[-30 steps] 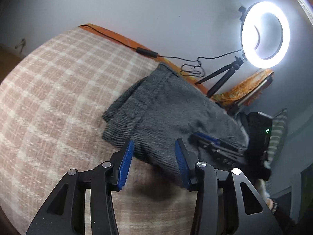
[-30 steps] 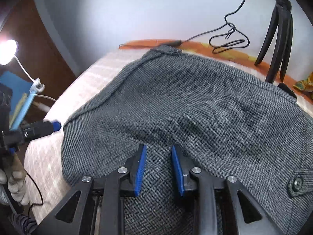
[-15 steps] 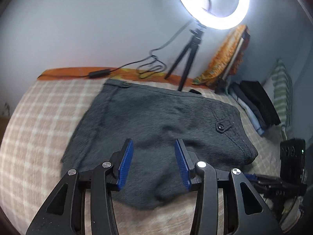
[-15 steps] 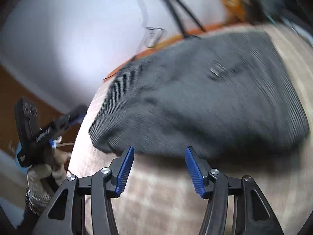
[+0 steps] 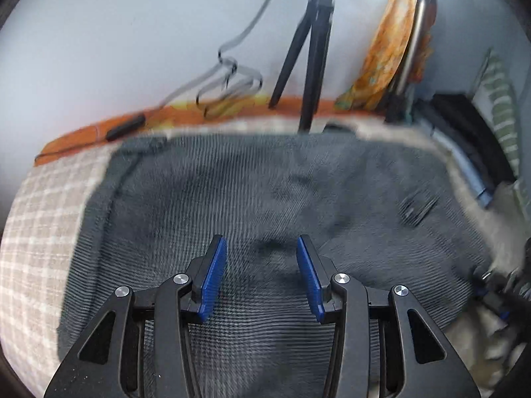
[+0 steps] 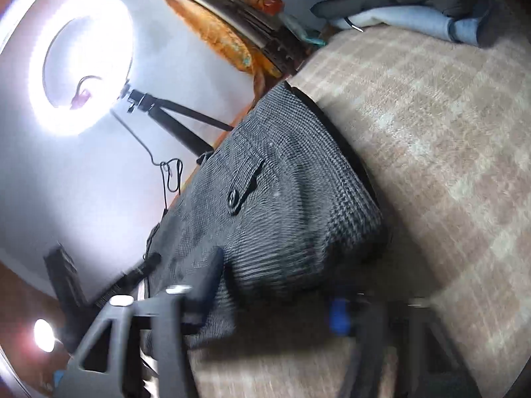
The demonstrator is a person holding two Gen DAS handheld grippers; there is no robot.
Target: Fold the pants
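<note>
**Left wrist view: folded pants, last tidy ahead**

We hover the left hand-held gripper over the pants, jaws partly apart with nothing between them. The right hand-held gripper straddles the near folded edge; its jaws have just been closing, though blur hides whether the pads press the cloth. The grey checked pants lie in a compact, thick bundle on the plaid bed, button flap up. Next, we judge, comes squaring that edge.
</note>
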